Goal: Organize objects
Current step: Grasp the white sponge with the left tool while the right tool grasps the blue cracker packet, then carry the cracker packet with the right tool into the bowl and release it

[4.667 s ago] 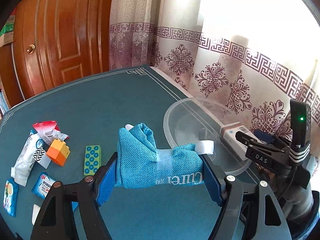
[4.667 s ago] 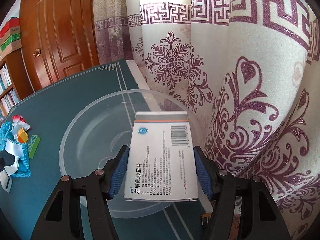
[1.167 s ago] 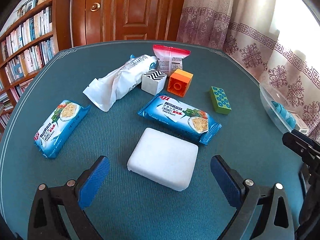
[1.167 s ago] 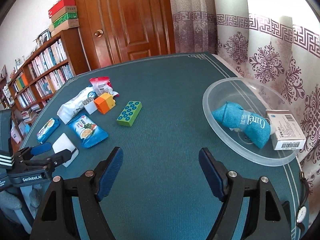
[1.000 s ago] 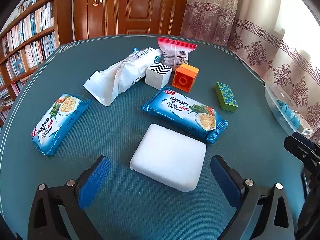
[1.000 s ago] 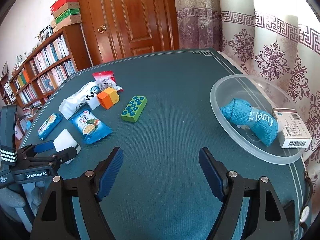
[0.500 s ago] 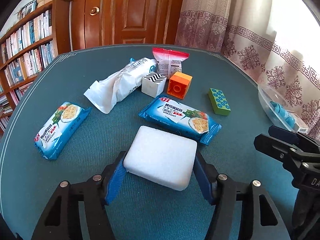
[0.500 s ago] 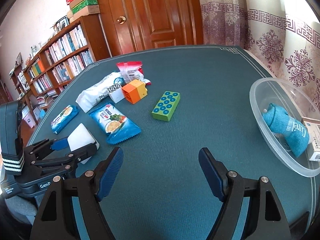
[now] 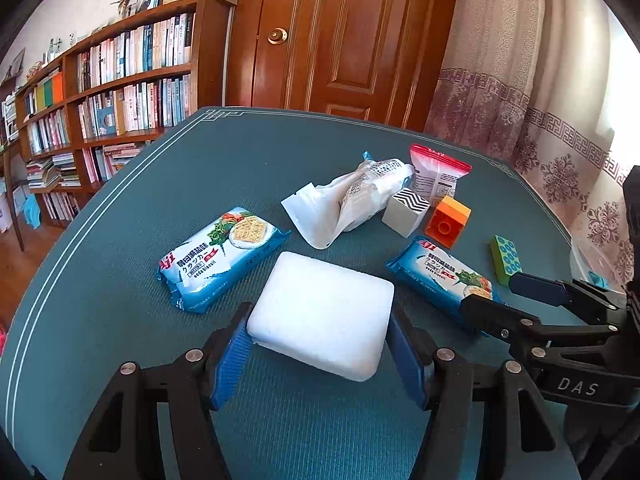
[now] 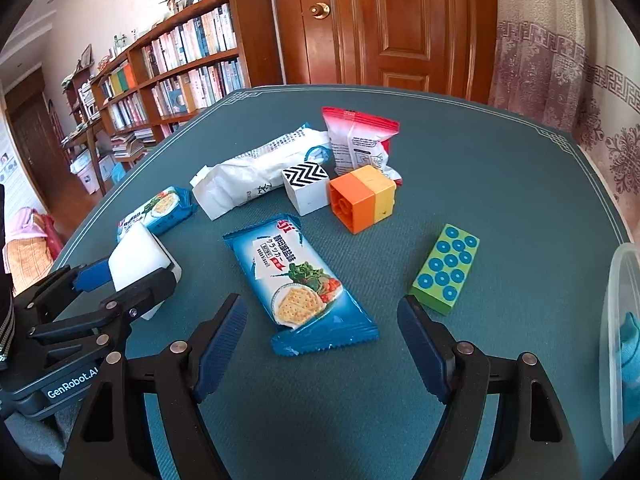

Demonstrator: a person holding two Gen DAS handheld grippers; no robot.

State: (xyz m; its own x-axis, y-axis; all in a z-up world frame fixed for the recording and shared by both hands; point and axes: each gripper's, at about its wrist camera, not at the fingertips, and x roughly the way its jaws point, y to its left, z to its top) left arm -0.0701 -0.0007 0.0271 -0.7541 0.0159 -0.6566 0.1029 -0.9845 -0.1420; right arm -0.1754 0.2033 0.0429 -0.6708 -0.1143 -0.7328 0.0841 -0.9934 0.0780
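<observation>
Left jaws: the left gripper (image 9: 320,346) is clamped on the white block (image 9: 322,314).
Right jaws: the right gripper (image 10: 322,340) is held apart above the cracker packet (image 10: 298,284).

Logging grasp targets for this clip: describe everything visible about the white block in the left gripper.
The white block is a flat, rounded-corner slab, matte and faintly grainy, foam-like. The left gripper is shut on it, blue fingers pressing its two sides. It looks slightly tilted at the table's near edge, beside a blue cracker pack; whether it rests on the cloth is unclear.
</observation>
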